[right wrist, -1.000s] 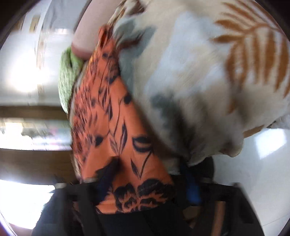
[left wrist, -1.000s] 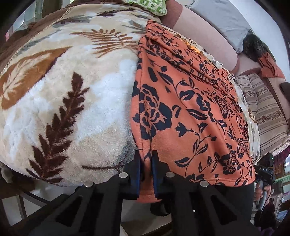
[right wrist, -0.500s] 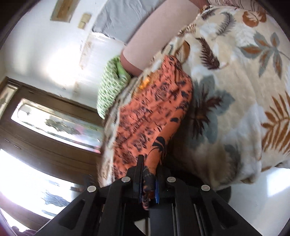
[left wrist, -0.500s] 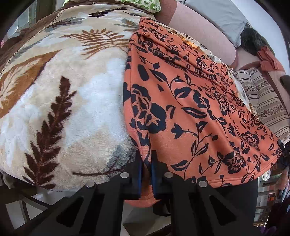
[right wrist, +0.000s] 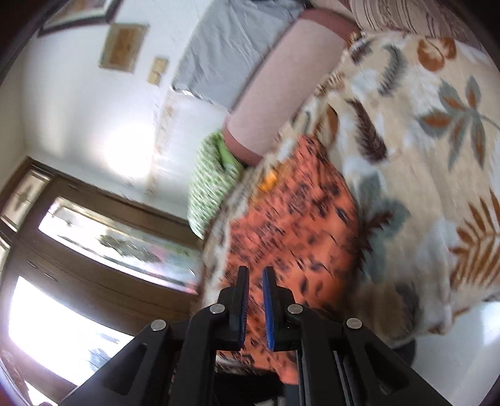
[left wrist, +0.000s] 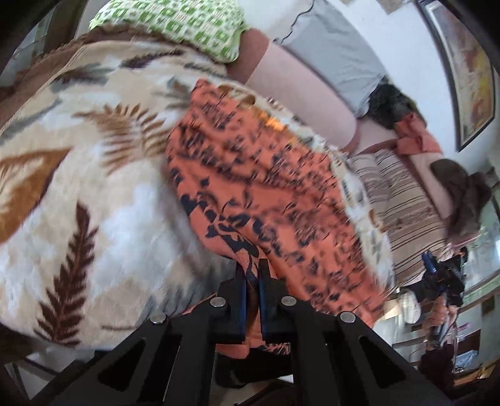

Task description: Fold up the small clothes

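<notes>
My left gripper point(left wrist: 252, 278) and right gripper point(right wrist: 255, 290) each pinch a near corner of the orange flowered garment point(left wrist: 259, 193), keeping its hem taut to lift for folding, its length running away from me across the leaf-patterned blanket point(left wrist: 78, 175) toward the green pillow point(left wrist: 187, 25).
</notes>
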A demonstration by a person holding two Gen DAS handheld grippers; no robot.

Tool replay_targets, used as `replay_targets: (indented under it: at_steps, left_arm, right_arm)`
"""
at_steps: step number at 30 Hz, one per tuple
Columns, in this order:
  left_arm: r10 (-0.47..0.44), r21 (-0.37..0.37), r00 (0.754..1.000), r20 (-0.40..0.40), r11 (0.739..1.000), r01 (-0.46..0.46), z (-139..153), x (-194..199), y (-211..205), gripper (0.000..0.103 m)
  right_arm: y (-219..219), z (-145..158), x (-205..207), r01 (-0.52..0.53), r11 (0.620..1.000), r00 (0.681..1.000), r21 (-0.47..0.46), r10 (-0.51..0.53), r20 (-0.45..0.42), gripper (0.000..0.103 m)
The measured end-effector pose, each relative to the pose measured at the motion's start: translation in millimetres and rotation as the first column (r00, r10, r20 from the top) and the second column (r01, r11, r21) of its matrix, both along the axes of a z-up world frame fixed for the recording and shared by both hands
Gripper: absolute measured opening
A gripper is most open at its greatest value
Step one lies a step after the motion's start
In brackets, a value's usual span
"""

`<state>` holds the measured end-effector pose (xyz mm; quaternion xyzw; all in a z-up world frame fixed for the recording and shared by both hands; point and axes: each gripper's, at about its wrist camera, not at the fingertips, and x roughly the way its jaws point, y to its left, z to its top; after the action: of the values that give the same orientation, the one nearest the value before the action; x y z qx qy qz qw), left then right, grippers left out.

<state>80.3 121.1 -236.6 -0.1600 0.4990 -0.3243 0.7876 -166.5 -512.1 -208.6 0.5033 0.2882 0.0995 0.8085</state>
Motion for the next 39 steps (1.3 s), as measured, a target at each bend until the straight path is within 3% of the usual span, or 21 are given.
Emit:
replay_targets:
  at_steps: [2,5,8,9,10,11,12,14,16,17,20,24,25,26,27,28,29,30,33,39]
  left_arm:
    - [-0.013,0.029,1.0,0.021,0.999,0.012,5.2,4.6,-7.4,0.006]
    - [-0.025,0.051,1.0,-0.001,0.998,0.025,-2.5,3.5,-8.4,0.006]
    - [-0.019,0.096,0.999,-0.047,0.995,0.023,-23.0,-1.3,-9.5,0.006]
    - [-0.016,0.111,0.998,-0.063,0.994,0.022,-31.4,-4.1,-8.4,0.006]
    - [-0.008,0.125,0.997,-0.076,0.992,0.017,-38.0,-6.2,-6.9,0.006]
    - [0.005,0.149,0.996,-0.088,0.989,0.008,-45.3,-8.6,-4.7,0.006]
    - [0.019,0.185,0.995,-0.094,0.983,-0.001,-51.8,-10.5,-3.0,0.006]
    - [0.047,0.229,0.994,-0.098,0.973,-0.023,-59.6,-13.3,0.3,0.014]
    - [0.067,0.227,0.99,-0.12,0.973,-0.039,-64.9,-14.4,4.2,0.041]
    - [0.075,0.221,0.989,-0.13,0.974,-0.045,-67.5,-15.1,5.6,0.048]
    - [0.073,0.219,0.985,-0.153,0.975,-0.038,-73.5,-15.8,3.9,0.049]
    - [0.066,0.226,0.986,-0.154,0.974,-0.029,-76.2,-17.4,0.7,0.049]
    - [0.065,0.233,0.986,-0.152,0.972,-0.028,-75.7,-17.9,0.2,0.042]
    - [0.065,0.238,0.986,-0.156,0.971,-0.027,-75.4,-17.3,-0.1,0.021]
    - [0.063,0.238,0.984,-0.164,0.971,-0.023,-76.4,-16.8,0.2,0.011]
    - [0.062,0.229,0.983,-0.17,0.973,-0.022,-77.2,-15.8,-0.3,0.008]
    - [0.059,0.223,0.985,-0.164,0.975,-0.021,-76.2,-16.0,-0.2,0.008]
    - [0.051,0.226,0.987,-0.154,0.974,-0.015,-74.5,-16.7,-1.5,0.007]
    - [0.02,0.215,0.993,-0.119,0.977,0.006,-64.0,-18.7,-6.1,0.006]
    - [0.015,0.055,0.997,-0.076,0.998,-0.01,-26.3,-9.2,3.1,0.006]
  right_arm:
    - [-2.8,10.5,5.8,-0.01,0.999,1.0,-0.049,0.009,-0.008,0.009]
    - [-0.3,7.0,18.0,-0.058,0.977,0.986,-0.204,0.024,-0.165,0.013]
    - [-1.8,-25.0,16.3,-0.079,0.975,0.957,-0.206,0.016,-0.29,0.017]
    - [-3.9,-39.4,12.6,-0.071,0.981,0.949,-0.182,0.01,-0.316,0.031]
    - [-5.7,-52.5,8.6,-0.059,0.986,0.941,-0.154,0.003,-0.339,0.063]
    - [-8.6,-73.0,2.0,-0.039,0.994,0.926,-0.104,-0.003,-0.377,0.079]
    - [-10.1,-87.0,-4.8,-0.01,0.998,0.92,-0.064,-0.016,-0.393,0.085]
    - [-14.1,-112.0,-14.7,0.025,1.0,0.92,0.018,-0.016,-0.392,0.085]
    - [-17.3,-130.8,-22.0,0.054,0.994,0.92,0.092,-0.014,-0.391,0.085]
    - [-17.4,-137.4,-23.6,0.058,0.991,0.922,0.118,-0.008,-0.386,0.085]
    - [-12.3,-149.4,-20.1,0.039,0.992,0.92,0.119,0.011,-0.392,0.085]
    - [4.1,-172.8,-6.3,0.006,0.984,0.904,0.18,0.072,-0.422,0.085]
    - [10.3,-174.9,-4.8,-0.012,0.985,0.896,0.172,0.087,-0.435,0.083]
    - [17.1,-177.0,-2.6,-0.032,0.987,0.884,0.158,0.102,-0.456,0.081]
    - [22.8,-178.0,-0.7,-0.054,0.988,0.878,0.143,0.116,-0.465,0.069]
    - [28.0,-176.6,1.1,-0.077,0.989,0.875,0.126,0.127,-0.467,0.047]
    - [31.5,-171.3,2.7,-0.095,0.991,0.873,0.096,0.129,-0.47,0.036]
    - [33.4,-164.1,3.1,-0.109,0.992,0.879,0.067,0.128,-0.459,0.014]
    - [36.9,-121.5,7.7,-0.147,0.987,0.905,-0.06,0.11,-0.411,0.01]
    - [32.5,-51.9,14.2,-0.143,0.99,0.969,-0.007,0.138,-0.206,0.01]
